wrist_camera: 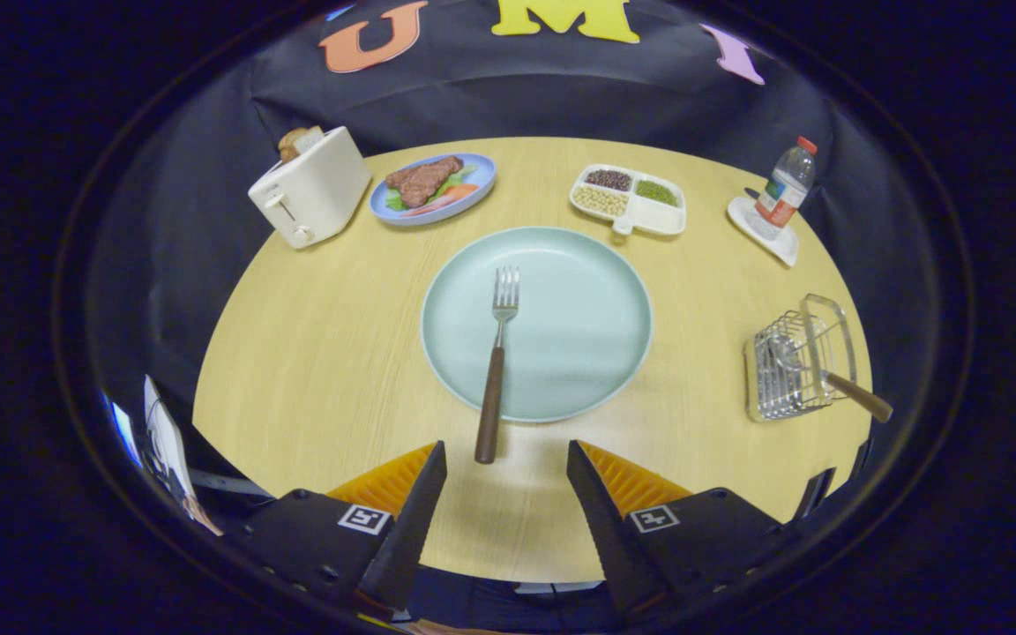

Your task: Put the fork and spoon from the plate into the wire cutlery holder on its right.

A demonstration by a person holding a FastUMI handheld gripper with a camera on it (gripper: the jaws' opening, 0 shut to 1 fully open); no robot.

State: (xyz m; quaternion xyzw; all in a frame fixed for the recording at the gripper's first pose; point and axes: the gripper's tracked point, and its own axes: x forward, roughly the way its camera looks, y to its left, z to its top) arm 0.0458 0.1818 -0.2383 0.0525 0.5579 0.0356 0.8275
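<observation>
The gripper [506,459] hangs over the near edge of the round wooden bench [314,353] with its fingers [415,503] spread wide apart and nothing held between them. Just ahead of the fingers, a little nearer to the left one, lies the end of the fork [496,366], whose dark wooden handle sticks out over the rim of the plate [587,326] onto the bench while its metal tines rest on the plate, pointing away from the gripper. The plate is pale green, round and sits at the middle of the bench, just beyond the fingers. To the right of the plate, well apart from it and near the bench's edge, stands the wire cutlery holder [795,357], a small metal rack. The spoon [825,375] already lies in it, its bowl down inside the wires and its wooden handle leaning out over the holder's right side. Beyond the plate, at the far side of the bench, there is a blue dish of food [473,190] with a brown piece of meat and some green and orange bits on it. Left of that dish stands a cream toaster [314,190] with bread poking out of its top. To the right of the blue dish sits a white tray [662,216] split into compartments that hold beans or seeds of different colours. Farther right, a plastic bottle [786,190] with a red cap stands upright on a small white mat [742,216] near the bench's edge.
</observation>
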